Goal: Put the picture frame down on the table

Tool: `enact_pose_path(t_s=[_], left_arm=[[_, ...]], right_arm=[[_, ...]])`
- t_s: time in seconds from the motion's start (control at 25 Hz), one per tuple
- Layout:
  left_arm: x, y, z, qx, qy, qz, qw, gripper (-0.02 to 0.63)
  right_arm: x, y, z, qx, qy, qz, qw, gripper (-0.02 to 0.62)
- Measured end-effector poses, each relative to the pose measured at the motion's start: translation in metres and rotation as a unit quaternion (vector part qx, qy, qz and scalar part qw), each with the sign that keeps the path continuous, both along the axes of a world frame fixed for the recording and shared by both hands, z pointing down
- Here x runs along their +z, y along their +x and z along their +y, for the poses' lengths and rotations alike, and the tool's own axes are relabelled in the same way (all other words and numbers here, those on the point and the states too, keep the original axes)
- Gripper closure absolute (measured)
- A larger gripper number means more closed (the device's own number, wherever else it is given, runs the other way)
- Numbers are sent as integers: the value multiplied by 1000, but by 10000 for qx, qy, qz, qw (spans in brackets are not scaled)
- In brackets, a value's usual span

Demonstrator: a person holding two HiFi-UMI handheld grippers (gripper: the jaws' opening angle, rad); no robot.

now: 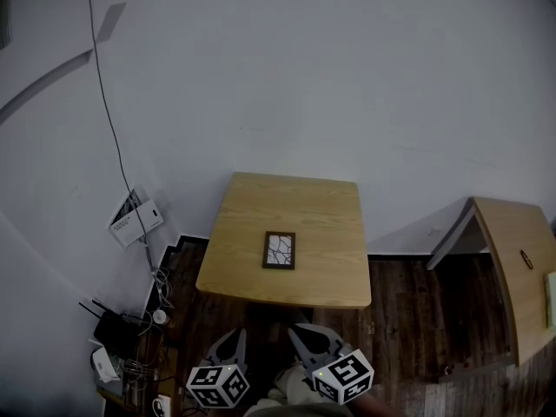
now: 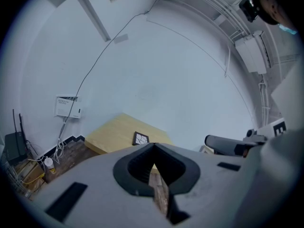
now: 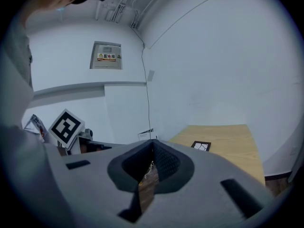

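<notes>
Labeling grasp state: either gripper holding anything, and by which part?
Nothing held. Left gripper and right gripper shut, empty; picture frame lies on the table.

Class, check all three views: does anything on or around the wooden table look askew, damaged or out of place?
Nothing much: the picture frame lies flat near the middle of the table, roughly square with its edges. Only the cable tangle on the floor to its left looks untidy.

One picture frame (image 1: 279,250), two wooden tables (image 1: 321,207) (image 1: 521,268), two hand-held grippers (image 1: 240,333) (image 1: 295,328).
</notes>
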State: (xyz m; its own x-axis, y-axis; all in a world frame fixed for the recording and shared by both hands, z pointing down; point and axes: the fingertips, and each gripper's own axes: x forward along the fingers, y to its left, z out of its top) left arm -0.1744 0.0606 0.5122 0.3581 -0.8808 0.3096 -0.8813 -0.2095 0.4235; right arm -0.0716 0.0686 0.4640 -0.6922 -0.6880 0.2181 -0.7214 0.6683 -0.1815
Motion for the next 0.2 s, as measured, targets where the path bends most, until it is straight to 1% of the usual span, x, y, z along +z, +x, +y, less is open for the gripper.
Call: enact_pose_path(t_s=[0.2], left_arm=[[-2, 0, -5, 6, 37, 20, 10000, 603]], right_arm=[[1, -2, -5, -26, 13, -4, 10000, 595]])
